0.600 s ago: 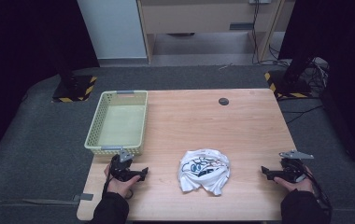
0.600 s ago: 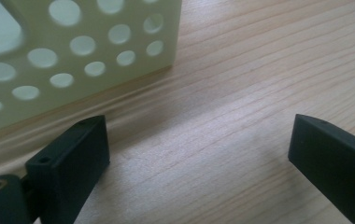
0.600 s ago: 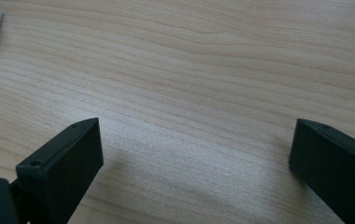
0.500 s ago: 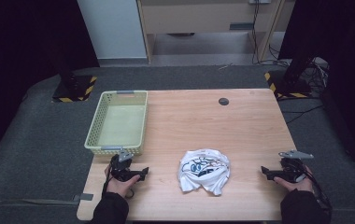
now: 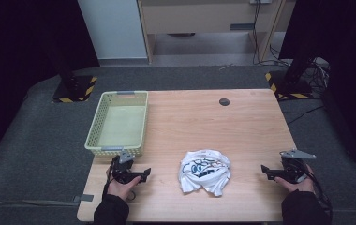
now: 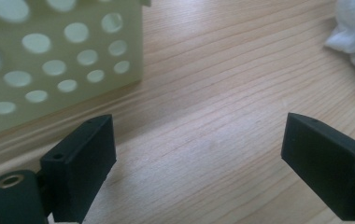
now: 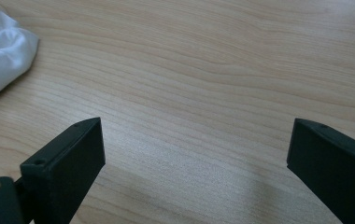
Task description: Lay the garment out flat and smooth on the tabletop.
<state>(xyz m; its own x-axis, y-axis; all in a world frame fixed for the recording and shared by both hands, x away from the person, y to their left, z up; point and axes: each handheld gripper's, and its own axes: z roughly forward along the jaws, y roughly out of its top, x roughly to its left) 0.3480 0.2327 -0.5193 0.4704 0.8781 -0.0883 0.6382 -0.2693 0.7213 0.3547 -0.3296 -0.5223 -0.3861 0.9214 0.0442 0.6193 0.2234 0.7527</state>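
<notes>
Nothing has shifted in the last half second: my hands stay parked near the front corners of the pale wooden table (image 5: pixel 241 122), so the work hasn't begun. My left gripper (image 5: pixel 141 175) rests near the front-left corner, jaws spread wide and empty over bare wood, just in front of the pale-green perforated plastic basket (image 5: pixel 118 123). My right gripper (image 5: pixel 266 171) sits by the front-right edge, equally wide and empty. The crumpled white printed cloth (image 5: pixel 204 170) lies between them near the front edge, untouched. I judge reaching for it comes next.

White printed cloth (image 5: pixel 204 170), crumpled, on table's near middle
</notes>
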